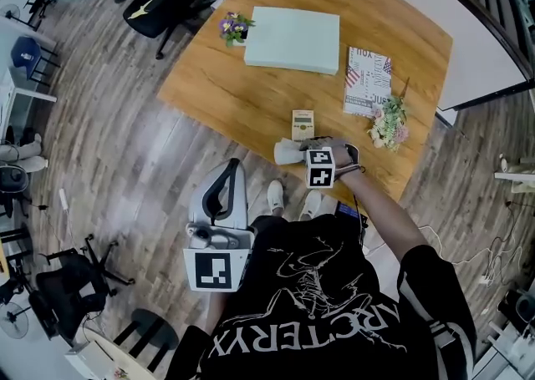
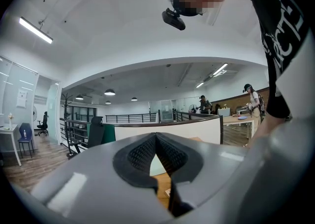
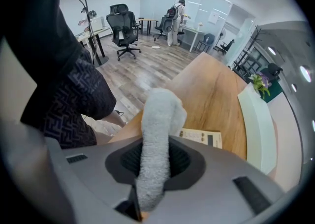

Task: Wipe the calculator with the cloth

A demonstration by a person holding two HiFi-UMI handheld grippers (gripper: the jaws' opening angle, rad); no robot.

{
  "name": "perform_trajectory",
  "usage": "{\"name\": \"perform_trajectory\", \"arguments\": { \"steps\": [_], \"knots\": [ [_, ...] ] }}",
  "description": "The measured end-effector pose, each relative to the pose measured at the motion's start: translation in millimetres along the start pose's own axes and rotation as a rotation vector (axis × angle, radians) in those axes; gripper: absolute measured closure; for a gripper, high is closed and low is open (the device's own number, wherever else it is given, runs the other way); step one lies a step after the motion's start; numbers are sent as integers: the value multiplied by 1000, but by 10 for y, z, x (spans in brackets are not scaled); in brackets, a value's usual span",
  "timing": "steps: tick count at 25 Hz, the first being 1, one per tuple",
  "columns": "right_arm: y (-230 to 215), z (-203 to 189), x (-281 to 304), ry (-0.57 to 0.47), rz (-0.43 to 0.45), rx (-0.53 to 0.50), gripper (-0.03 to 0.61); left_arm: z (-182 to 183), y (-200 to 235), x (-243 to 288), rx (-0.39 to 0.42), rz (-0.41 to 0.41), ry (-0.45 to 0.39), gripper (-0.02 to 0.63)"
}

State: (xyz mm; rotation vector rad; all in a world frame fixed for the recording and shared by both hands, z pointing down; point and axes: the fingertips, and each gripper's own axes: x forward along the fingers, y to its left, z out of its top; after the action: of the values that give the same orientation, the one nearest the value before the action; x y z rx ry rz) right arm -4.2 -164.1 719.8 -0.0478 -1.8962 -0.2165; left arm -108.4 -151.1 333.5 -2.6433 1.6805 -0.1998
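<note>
Wooden table [image 1: 242, 90] on plank office floor [image 1: 117, 128], calculator [image 1: 303, 124] flat, long axis toward pale box [image 1: 292, 38], right gripper [image 3: 155, 159] clamping cloth [image 3: 158, 114], left gripper [image 2: 156, 146] closed.

**Head view:** high above the person, facing steeply down on the table [image 1: 251, 94] and floor.
**Left gripper view:** off the table's near edge, tilted up across the room.
**Right gripper view:** close over the near edge, facing far along the table. It shares the calculator [image 3: 202, 138] and cloth [image 3: 156, 119] with the head view.
</note>
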Motion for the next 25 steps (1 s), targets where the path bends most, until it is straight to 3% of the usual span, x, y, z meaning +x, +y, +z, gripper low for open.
{"name": "perform_trajectory", "arguments": {
  "steps": [9,13,16,20,25],
  "knots": [
    [364,20,147,-7,73,20,489,23,-31,-7,5,-9,-9,604],
    [244,126,-103,-104,54,144,489,45,14,-45,7,-6,-20,604],
    [-108,242,-748,-308,-93,336,489,66,49,-38,12,-6,-30,604],
    [-497,79,-1977,-629,-369,593,489,106,35,76,12,-39,-44,604],
    [-574,-51,-3459,-887,-704,679,489,215,-42,215,29,-80,-80,604]
  ]
}}
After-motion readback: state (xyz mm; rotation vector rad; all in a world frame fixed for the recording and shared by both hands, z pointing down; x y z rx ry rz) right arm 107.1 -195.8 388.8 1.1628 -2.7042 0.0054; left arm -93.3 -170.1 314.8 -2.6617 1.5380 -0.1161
